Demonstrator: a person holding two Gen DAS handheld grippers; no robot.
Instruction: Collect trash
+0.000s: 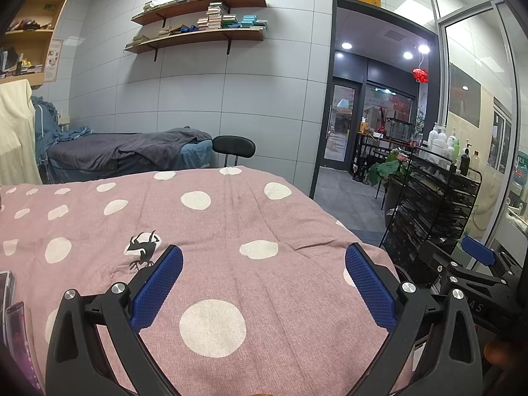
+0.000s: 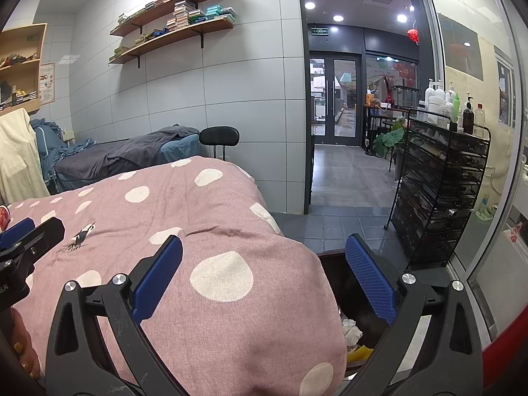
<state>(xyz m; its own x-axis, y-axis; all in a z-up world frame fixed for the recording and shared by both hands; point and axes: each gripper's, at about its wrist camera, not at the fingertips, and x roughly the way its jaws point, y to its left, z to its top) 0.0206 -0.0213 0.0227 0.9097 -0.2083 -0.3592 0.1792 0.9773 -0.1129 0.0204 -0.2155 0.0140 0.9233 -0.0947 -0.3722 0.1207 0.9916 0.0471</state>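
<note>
My left gripper (image 1: 263, 264) is open and empty above a pink bed cover with white dots (image 1: 231, 231). My right gripper (image 2: 263, 260) is open and empty over the bed's right edge. Below it, in the right wrist view, a dark bin (image 2: 340, 283) stands beside the bed with crumpled white paper (image 2: 352, 328) and a yellow scrap (image 2: 359, 353) inside. At the far left of the left wrist view, shiny wrappers (image 1: 13, 330) lie on the cover. The right gripper shows in the left wrist view (image 1: 468, 264), and the left one in the right wrist view (image 2: 19, 241).
A black wire rack (image 2: 439, 191) with bottles on top stands to the right on the tiled floor. A second bed with grey covers (image 1: 132, 151) and a black stool (image 1: 233, 147) lie beyond. An open doorway (image 2: 333, 99) is ahead right. Shelves hang on the wall.
</note>
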